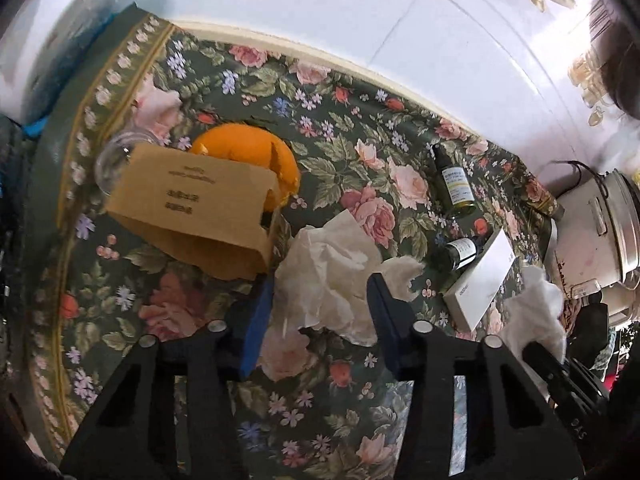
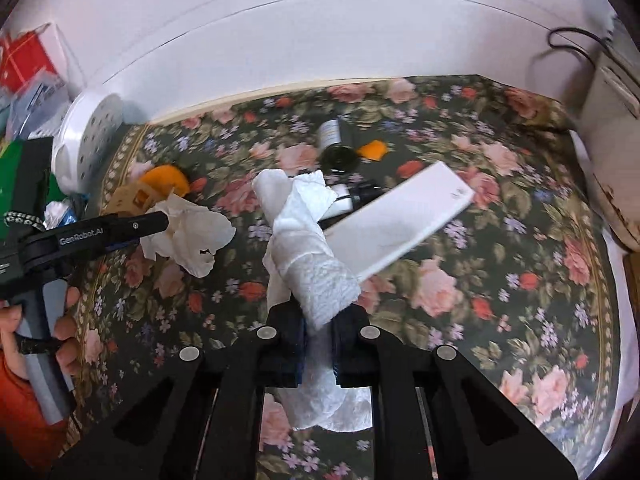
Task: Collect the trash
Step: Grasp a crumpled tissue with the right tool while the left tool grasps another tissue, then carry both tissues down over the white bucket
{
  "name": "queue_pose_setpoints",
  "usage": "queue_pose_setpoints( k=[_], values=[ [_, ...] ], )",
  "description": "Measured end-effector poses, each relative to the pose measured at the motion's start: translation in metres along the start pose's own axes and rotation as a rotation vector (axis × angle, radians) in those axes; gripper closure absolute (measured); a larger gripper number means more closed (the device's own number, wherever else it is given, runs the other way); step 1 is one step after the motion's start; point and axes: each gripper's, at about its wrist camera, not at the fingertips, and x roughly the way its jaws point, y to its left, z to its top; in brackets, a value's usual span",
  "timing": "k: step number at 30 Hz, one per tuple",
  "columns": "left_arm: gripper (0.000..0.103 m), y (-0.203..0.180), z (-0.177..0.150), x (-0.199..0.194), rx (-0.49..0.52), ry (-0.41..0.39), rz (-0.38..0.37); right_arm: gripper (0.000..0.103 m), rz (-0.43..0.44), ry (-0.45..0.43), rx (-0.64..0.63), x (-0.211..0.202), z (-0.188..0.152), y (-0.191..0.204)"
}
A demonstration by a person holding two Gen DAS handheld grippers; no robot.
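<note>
Your right tongs (image 2: 318, 344) are clenched on a rolled paper towel (image 2: 308, 248), just beside the white box (image 2: 400, 220); your left tongs (image 1: 320, 300) straddle a crumpled tissue (image 1: 328, 276), unclenched.

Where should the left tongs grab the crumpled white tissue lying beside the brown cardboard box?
Grip the crumpled white tissue at its raised, bunched middle, coming down from above. It lies loose on the floral tablecloth between the open left tongs, clear of the brown cardboard box, so the folds should gather when pinched.
</note>
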Motion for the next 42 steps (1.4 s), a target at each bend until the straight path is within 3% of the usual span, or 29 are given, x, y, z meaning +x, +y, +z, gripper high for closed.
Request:
queue_pose_setpoints(
  k=[7, 17, 31, 42],
  values=[
    [0.075, -0.01, -0.007, 0.004, 0.015, -0.006, 0.03, 0.094, -0.004, -0.024, 0.017, -0.013, -0.004, -0.01],
    [0.079, -0.045, -0.042, -0.047, 0.047, -0.095, 0.065, 0.094, 0.037, -0.108, -0.006, -0.055, -0.018, -0.021],
    [0.079, -0.114, -0.162, -0.157, 0.001, -0.29, 0.1, 0.094, 0.119, -0.198, -0.155, -0.138, -0.072, -0.055],
    [0.079, -0.143, -0.248, -0.199, 0.043, -0.3, 0.121, 0.094, 0.176, -0.218, -0.186, -0.193, -0.124, -0.059]
  ],
)
